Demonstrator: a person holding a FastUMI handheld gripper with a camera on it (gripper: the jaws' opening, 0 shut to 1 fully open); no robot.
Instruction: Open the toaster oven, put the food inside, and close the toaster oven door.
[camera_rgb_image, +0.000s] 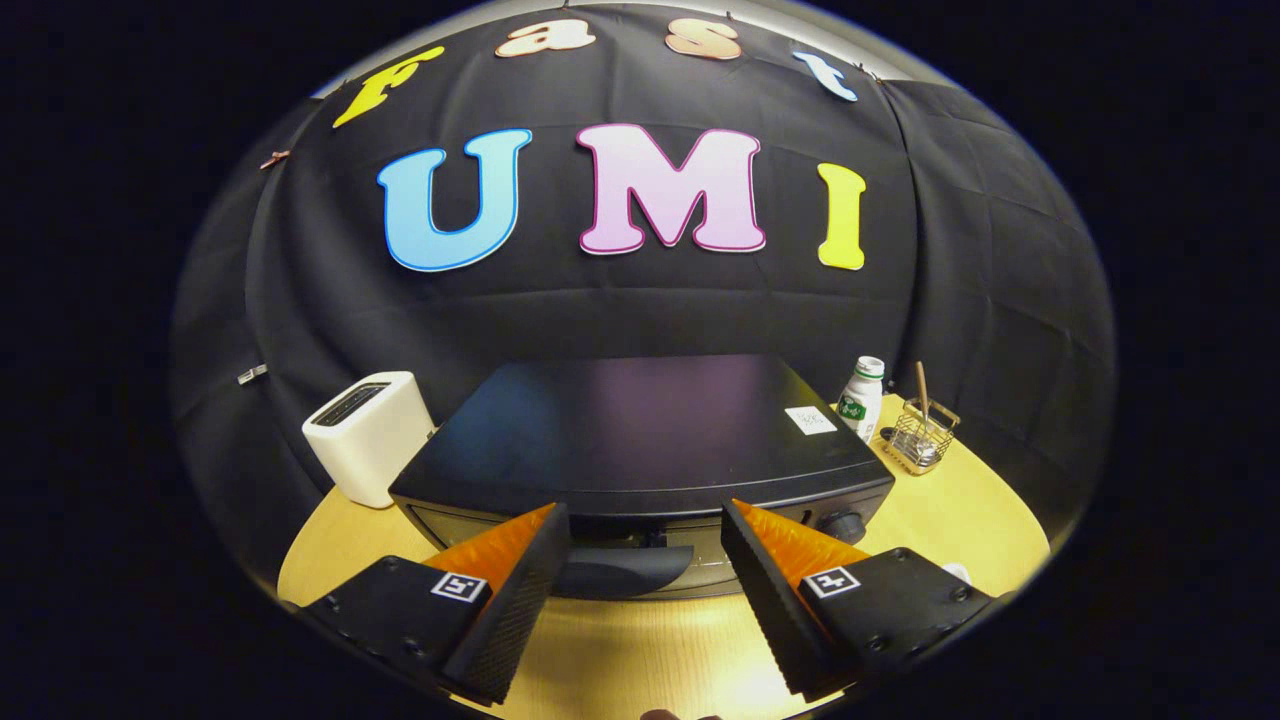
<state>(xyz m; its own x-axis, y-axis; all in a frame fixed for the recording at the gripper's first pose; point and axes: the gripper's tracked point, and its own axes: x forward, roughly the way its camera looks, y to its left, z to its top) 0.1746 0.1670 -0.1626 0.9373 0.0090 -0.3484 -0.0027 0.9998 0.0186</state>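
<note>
Here, the gripper (645, 530) is held with fingers spread wide, grasping nothing; the toaster oven (640, 440) door handle (620, 570) is seen between them.

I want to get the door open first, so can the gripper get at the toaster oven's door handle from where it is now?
Probably yes. The gripper is open, and the door handle on the toaster oven sits between its fingers just ahead, with nothing in the gap. The door looks shut.

A pale wooden tabletop (960, 510) is enclosed behind by a creased black cloth wall (650, 310); a soft glare is reflected near its front edge.
</note>
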